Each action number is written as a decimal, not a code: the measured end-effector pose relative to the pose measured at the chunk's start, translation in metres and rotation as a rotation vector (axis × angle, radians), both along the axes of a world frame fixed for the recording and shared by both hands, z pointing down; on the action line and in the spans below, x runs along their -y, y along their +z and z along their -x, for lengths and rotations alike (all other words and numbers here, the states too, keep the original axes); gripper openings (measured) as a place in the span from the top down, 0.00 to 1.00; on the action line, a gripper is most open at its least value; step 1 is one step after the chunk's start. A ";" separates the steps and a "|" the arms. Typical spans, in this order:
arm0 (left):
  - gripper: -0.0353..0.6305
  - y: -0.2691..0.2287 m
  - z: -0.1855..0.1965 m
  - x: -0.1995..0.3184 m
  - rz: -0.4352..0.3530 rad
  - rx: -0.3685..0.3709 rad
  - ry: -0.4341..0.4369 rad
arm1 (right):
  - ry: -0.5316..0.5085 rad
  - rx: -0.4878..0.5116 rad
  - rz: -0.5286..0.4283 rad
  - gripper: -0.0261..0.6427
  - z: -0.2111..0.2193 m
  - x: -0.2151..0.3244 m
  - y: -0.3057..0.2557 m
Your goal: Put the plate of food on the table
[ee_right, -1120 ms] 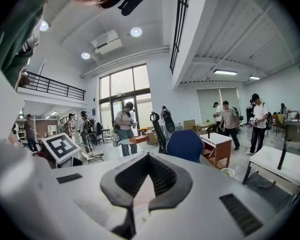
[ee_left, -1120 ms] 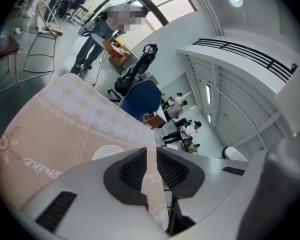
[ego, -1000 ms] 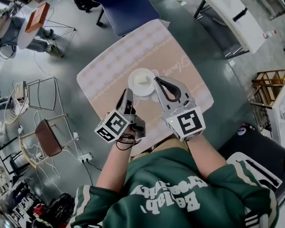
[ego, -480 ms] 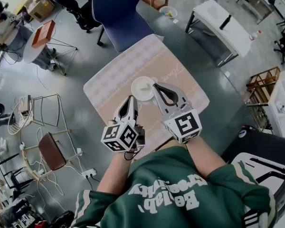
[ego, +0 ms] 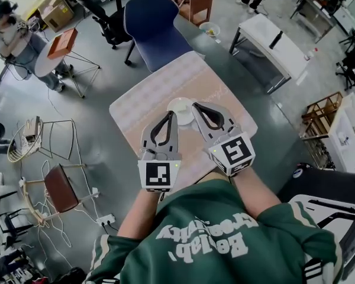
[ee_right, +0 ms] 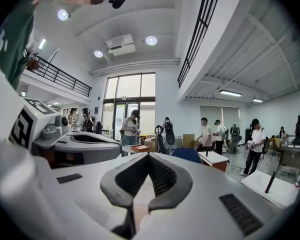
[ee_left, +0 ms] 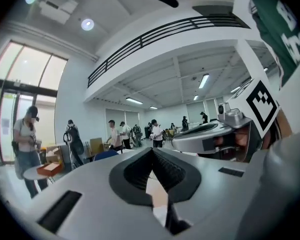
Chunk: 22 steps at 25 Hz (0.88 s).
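Head view: a person in a green sweatshirt (ego: 207, 241) stands at the near corner of a square table (ego: 143, 102) covered by a pink patterned tablecloth (ego: 225, 87). A white plate (ego: 177, 103) rests about the middle of the table, well clear of every edge; what lies on it cannot be made out. The left gripper (ego: 170, 115) and right gripper (ego: 196, 106) are held side by side over the table's near half, and their tips overlap the plate's near rim from this angle. A blue chair (ego: 154, 22) stands at the table's far corner

Left gripper view: the left gripper (ee_left: 151, 153) points out level across a bright hall, its jaws pressed together at the tips with nothing between them. The right gripper (ee_left: 180, 140) shows alongside

Right gripper view: the right gripper (ee_right: 142, 157) also has its jaws closed tip to tip and holds nothing. The left gripper (ee_right: 112, 150) sits just beside it, with the blue chair (ee_right: 186, 155) and people (ee_right: 206, 131) standing beyond
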State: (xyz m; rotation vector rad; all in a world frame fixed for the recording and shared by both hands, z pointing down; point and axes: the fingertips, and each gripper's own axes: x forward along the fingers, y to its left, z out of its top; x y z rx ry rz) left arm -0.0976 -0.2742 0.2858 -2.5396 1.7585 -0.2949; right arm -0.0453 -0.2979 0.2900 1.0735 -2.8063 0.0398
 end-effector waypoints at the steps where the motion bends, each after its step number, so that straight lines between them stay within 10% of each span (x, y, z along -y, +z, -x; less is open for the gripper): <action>1: 0.93 -0.006 0.001 -0.004 -0.027 0.030 0.008 | -0.005 -0.001 -0.011 0.94 0.001 -0.004 -0.004; 22: 0.93 -0.037 0.013 -0.062 -0.157 0.111 0.049 | -0.066 -0.023 -0.182 0.94 0.022 -0.081 -0.042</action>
